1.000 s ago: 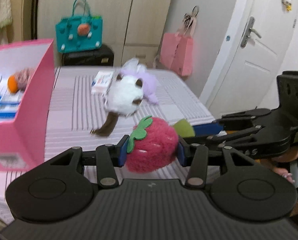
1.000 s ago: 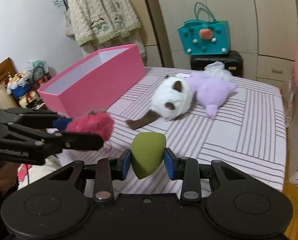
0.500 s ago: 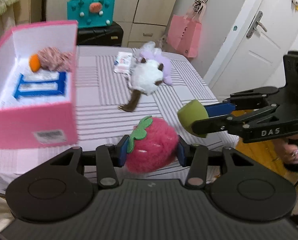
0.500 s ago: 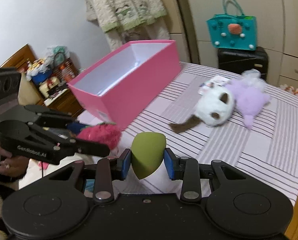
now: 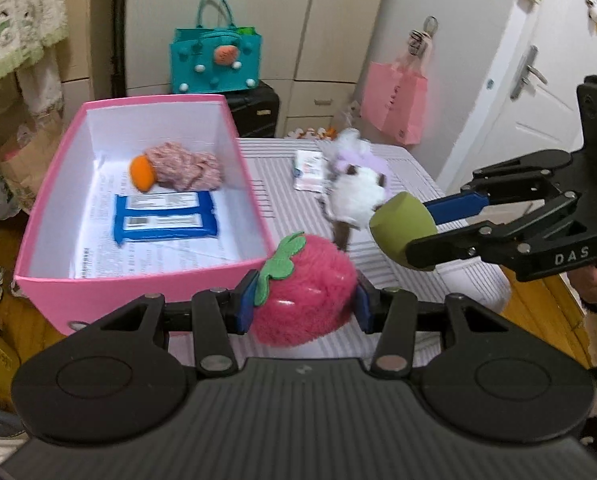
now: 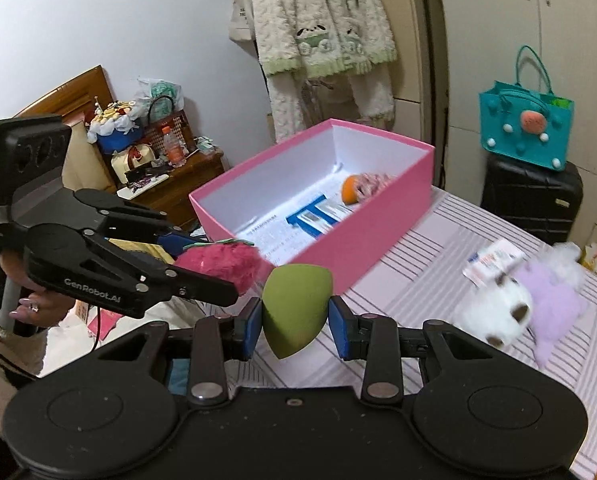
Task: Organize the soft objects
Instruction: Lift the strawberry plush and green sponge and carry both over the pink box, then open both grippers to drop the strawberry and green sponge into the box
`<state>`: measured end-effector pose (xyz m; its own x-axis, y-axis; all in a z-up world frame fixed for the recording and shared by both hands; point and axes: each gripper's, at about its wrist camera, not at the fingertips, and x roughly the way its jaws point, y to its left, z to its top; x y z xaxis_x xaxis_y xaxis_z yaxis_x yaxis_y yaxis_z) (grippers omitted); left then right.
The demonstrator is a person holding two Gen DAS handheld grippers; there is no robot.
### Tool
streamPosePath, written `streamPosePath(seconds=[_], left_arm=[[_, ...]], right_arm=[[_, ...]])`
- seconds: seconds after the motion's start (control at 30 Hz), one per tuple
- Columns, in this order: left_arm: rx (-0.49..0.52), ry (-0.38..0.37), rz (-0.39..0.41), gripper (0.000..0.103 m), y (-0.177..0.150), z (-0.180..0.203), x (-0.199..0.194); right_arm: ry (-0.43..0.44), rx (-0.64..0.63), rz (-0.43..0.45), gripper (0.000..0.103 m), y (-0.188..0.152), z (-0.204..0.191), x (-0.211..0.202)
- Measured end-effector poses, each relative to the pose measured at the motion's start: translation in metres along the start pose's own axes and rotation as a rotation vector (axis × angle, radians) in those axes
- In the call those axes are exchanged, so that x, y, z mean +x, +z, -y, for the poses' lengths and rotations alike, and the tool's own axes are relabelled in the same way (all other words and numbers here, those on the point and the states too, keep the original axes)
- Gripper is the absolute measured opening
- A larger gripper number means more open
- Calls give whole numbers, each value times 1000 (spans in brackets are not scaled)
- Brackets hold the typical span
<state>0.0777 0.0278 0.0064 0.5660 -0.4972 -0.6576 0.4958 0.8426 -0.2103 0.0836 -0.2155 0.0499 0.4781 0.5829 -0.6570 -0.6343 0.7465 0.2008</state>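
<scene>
My left gripper (image 5: 303, 306) is shut on a fluffy red strawberry toy (image 5: 304, 309), held in the air just in front of the near wall of the pink box (image 5: 146, 286). My right gripper (image 6: 295, 326) is shut on an olive-green sponge (image 6: 294, 307), held beside the strawberry (image 6: 218, 263) and short of the box (image 6: 362, 236). The sponge also shows in the left wrist view (image 5: 402, 231). A white plush (image 5: 356, 198) and a purple plush (image 6: 546, 296) lie on the striped bed (image 5: 282, 208).
The box holds two blue packs (image 5: 164, 218), an orange ball (image 5: 141, 173) and a pink knitted item (image 5: 184, 166). A small packet (image 5: 309, 165) lies on the bed by the plush toys. A teal bag (image 5: 214, 60) stands on a black suitcase (image 6: 532, 196) behind.
Both grippers have swung left toward the pink box, carrying the strawberry and the sponge. The inside of the box has come into view.
</scene>
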Motion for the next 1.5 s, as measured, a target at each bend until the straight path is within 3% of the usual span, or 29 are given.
streamPosePath(seconds=[0.3, 0.53, 0.8, 1.0, 1.2, 1.33, 1.5], left_arm=[[-45, 52, 41, 46, 22, -53, 12], [-54, 142, 24, 46, 59, -89, 55], [-106, 241, -104, 46, 88, -122, 115], [-190, 232, -167, 46, 94, -140, 133], [-224, 254, -181, 46, 95, -144, 140], [-225, 258, -184, 49, 99, -146, 140], [-260, 203, -145, 57, 93, -153, 130]], right_arm=[[0, -95, 32, 41, 43, -7, 43], [-71, -212, 59, 41, 83, 2, 88], [-128, -351, -92, 41, 106, 11, 154], [-143, -382, -191, 41, 113, 25, 190], [-119, -359, -220, 42, 115, 31, 203], [-120, -353, -214, 44, 114, 34, 207], [-92, -294, -158, 50, 112, 39, 203]])
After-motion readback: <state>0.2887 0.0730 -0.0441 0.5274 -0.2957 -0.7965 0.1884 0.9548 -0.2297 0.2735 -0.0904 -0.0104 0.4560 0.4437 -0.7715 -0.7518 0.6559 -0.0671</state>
